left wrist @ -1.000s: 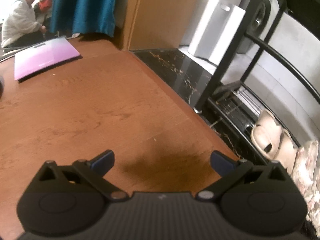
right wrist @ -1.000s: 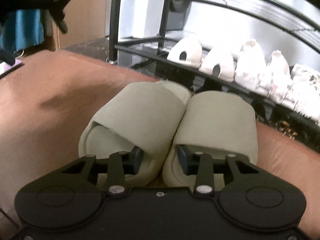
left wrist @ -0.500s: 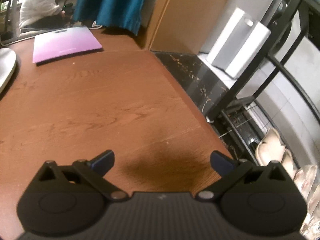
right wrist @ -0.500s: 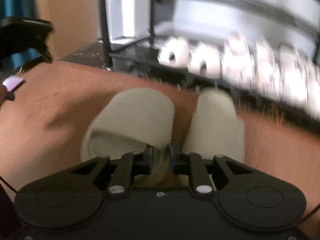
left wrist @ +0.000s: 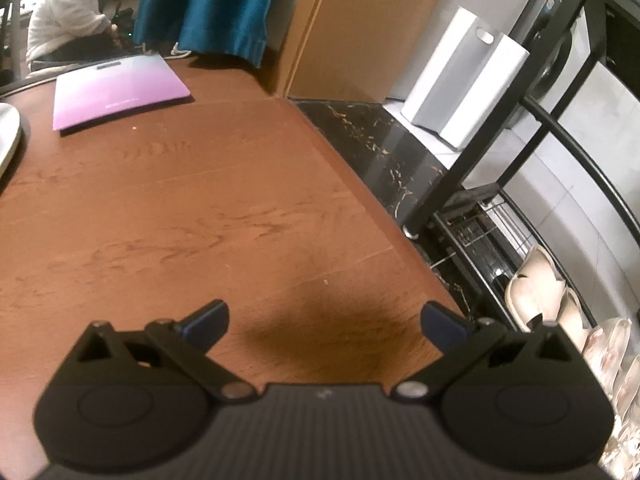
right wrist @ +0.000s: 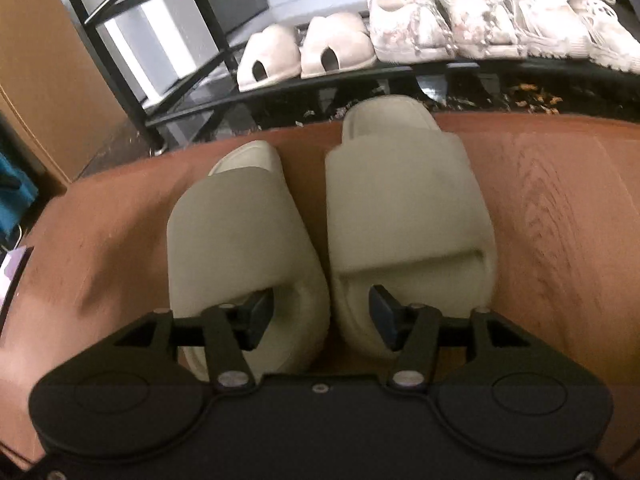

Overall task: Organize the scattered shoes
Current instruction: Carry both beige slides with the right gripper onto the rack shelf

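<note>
Two pale grey-green foam slides lie side by side on the wooden floor [right wrist: 560, 208], toes toward the shoe rack [right wrist: 440, 70]. The left slide [right wrist: 236, 220] and the right slide [right wrist: 404, 200] each have one broad strap; their heels nearly touch. The right hand-held gripper [right wrist: 318, 312] is opening, its fingers inside the two heel openings, the slides' inner walls between them, unpressed. The rack's low shelf carries cream clogs [right wrist: 304, 52], floral shoes [right wrist: 436, 20] and white trainers [right wrist: 560, 20]. The left hand-held gripper [left wrist: 324, 322] stands wide and empty above bare floor, a purple scale [left wrist: 116, 88] beyond; its writing is unreadable.
</note>
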Demonstrator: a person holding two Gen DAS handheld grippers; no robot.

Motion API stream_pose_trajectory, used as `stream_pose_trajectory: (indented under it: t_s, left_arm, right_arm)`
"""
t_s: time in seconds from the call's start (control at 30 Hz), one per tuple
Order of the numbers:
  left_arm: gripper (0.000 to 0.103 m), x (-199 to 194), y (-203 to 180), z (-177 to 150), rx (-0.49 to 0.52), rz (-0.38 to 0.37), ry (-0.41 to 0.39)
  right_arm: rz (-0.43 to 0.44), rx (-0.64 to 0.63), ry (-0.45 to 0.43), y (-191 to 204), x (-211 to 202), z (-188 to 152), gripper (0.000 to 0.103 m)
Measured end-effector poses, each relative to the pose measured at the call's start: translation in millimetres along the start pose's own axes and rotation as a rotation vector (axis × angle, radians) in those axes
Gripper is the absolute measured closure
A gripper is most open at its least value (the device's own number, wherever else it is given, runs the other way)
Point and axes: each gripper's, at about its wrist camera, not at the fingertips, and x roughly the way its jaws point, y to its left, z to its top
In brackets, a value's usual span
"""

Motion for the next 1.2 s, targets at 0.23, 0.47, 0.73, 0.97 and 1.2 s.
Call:
stream_pose_trajectory:
  t_s: [0.23, 0.47, 0.73, 0.97, 1.2]
  left_arm:
    - [0.001, 15, -2, -3, 0.001, 0.01, 0.04]
    - [0.001, 25, -1, -5, -0.004, 0.024, 0.066]
    - [0.001, 28, 7, -2, -0.053, 0.06, 0.072]
    - [0.001, 16, 14, 2, -0.099, 0.04, 0.06]
    - [0.001, -2, 11, 4, -0.086, 0.001, 0.01]
  right_arm:
    - [-0.017, 0.015, -0.144, 1, 13, -8, 0.021]
    - [-0.072, -0.05, -0.204, 7, 17, -5, 0.069]
    - [-0.048, 0.017, -0.231, 14, -33, 30, 0.077]
    - [0.039, 0.2, -0.14, 16, -98, 33, 0.077]
    - [0.105, 0.173, -0.352, 3, -198, 49, 0.077]
